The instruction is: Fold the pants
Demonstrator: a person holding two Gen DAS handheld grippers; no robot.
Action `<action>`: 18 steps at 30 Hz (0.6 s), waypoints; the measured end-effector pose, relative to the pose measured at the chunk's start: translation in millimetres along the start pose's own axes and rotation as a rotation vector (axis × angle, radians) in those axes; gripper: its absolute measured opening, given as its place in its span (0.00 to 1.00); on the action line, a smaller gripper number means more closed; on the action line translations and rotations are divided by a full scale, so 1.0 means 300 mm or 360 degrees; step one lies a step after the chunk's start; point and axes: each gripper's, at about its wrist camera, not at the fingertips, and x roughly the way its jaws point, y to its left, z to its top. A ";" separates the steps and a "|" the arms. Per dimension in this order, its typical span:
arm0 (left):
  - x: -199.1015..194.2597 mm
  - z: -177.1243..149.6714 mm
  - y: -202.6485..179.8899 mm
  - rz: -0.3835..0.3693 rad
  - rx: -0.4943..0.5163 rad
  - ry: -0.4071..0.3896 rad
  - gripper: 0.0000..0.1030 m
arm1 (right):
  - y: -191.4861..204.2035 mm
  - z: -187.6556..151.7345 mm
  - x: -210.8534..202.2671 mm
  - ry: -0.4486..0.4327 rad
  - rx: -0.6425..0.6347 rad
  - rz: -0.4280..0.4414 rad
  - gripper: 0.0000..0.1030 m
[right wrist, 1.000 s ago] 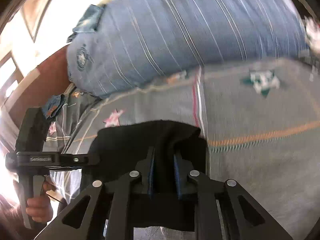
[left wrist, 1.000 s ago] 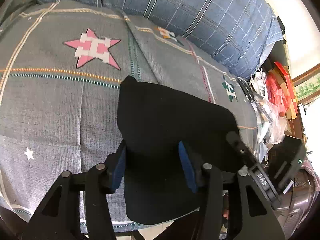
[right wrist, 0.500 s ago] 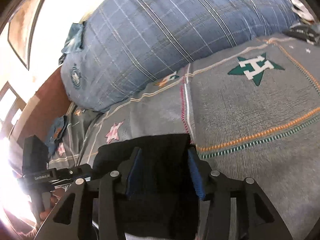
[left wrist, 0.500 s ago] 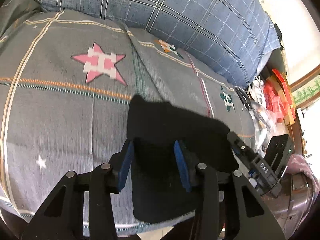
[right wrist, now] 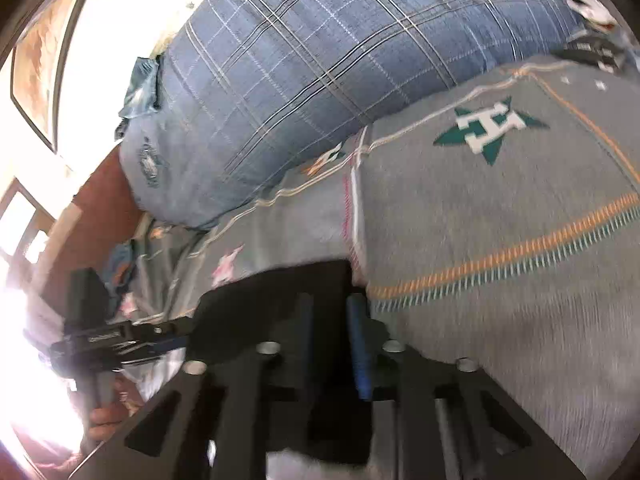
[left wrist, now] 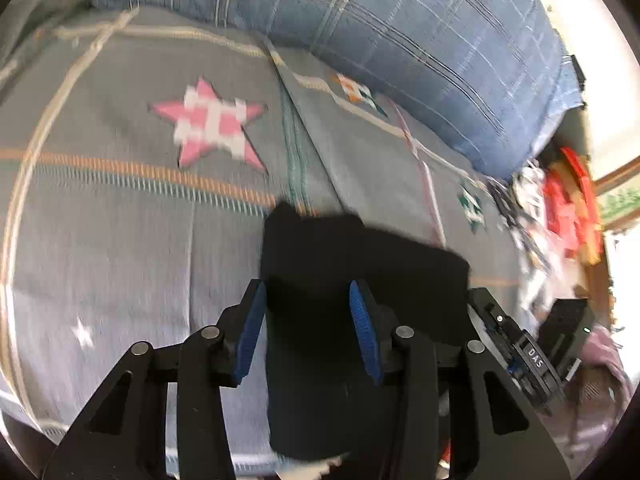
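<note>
The black pants (left wrist: 360,264) lie folded into a compact block on the grey bedspread (left wrist: 120,240), their near end hanging over the bed's edge. My left gripper (left wrist: 307,286) stands over their left part with its blue pads (left wrist: 250,332) apart. Black cloth fills the gap, and no pinch shows. In the right wrist view the pants (right wrist: 260,300) reach up to my right gripper (right wrist: 330,300), whose jaws are closing with cloth between them. The pads do not visibly press on it. At the left of that view a hand (right wrist: 104,420) holds the left gripper's handle.
A big blue plaid pillow (left wrist: 400,40) runs along the far side of the bed. The bedspread carries a pink star (left wrist: 208,124) and a green star (right wrist: 488,128). Red and white clutter (left wrist: 568,208) is piled beyond the bed's right end.
The raised flap of the pants has come down into a smaller folded block. My right gripper let go of the cloth, opened wide, rolled, and has narrowed again. The left gripper has barely moved.
</note>
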 end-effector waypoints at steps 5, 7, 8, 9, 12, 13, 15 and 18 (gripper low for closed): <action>-0.014 -0.134 -0.011 0.0018 0.0097 0.0001 0.48 | 0.047 -0.109 -0.025 0.0081 -0.0134 -0.0045 0.49; 0.011 -0.175 -0.032 0.0110 0.0205 -0.0011 0.48 | 0.065 -0.158 0.006 0.0145 -0.0313 -0.0237 0.49; 0.017 -0.183 -0.036 0.0137 0.0225 -0.0014 0.49 | 0.054 -0.164 0.006 0.0136 -0.0279 -0.0204 0.49; 0.013 -0.190 -0.040 0.0153 0.0241 -0.0034 0.50 | 0.036 -0.162 -0.006 0.0136 -0.0201 -0.0171 0.50; -0.017 -0.176 -0.044 0.0128 0.0242 -0.0033 0.49 | 0.033 -0.130 -0.056 0.0058 -0.0126 -0.0107 0.53; -0.028 -0.163 -0.038 0.0092 0.0218 -0.0035 0.49 | 0.036 -0.117 -0.076 0.0024 -0.0112 -0.0071 0.53; -0.022 -0.137 -0.024 0.0017 0.0166 -0.0010 0.60 | 0.034 -0.104 -0.091 0.0005 -0.0067 -0.0001 0.53; 0.048 -0.111 -0.004 -0.0120 0.0078 0.0147 0.70 | 0.024 -0.090 -0.073 0.0006 -0.0001 0.0030 0.53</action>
